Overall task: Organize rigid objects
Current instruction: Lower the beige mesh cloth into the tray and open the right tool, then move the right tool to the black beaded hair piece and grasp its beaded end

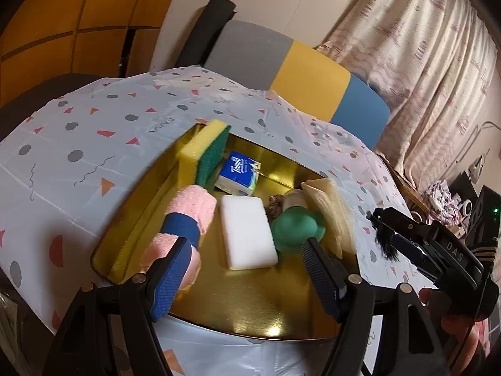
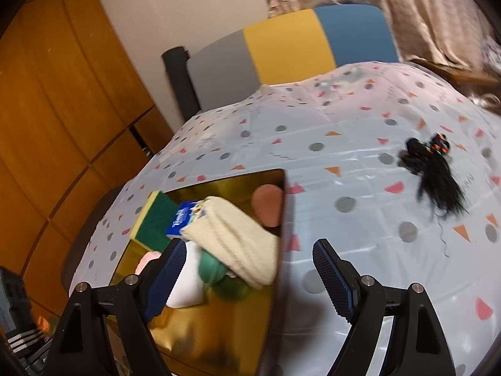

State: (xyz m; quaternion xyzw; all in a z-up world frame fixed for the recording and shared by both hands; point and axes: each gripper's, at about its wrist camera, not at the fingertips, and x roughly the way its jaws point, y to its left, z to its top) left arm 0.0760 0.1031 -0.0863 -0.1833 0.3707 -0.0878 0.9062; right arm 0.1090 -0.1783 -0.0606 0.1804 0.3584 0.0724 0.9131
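A gold tray (image 1: pixel 250 307) sits on the patterned tablecloth and also shows in the right wrist view (image 2: pixel 219 338). In it lie a yellow-green sponge (image 1: pixel 203 153), a blue tissue pack (image 1: pixel 239 174), a pink rolled towel with a blue band (image 1: pixel 184 222), a white foam block (image 1: pixel 247 232), a green rounded object (image 1: pixel 296 227) and a cream cloth (image 1: pixel 332 213). My left gripper (image 1: pixel 244 263) is open over the tray's near part, empty. My right gripper (image 2: pixel 247 279) is open and empty over the tray's right edge; it also shows in the left wrist view (image 1: pixel 404 228). A black hair tuft with a beaded tie (image 2: pixel 435 169) lies on the cloth to the right.
A chair back (image 1: pixel 300 72) in grey, yellow and blue stands behind the table. Curtains (image 1: pixel 422 47) hang at the right and wooden cabinet doors (image 2: pixel 62 109) at the left. Cluttered items sit at the far right (image 1: pixel 454 200).
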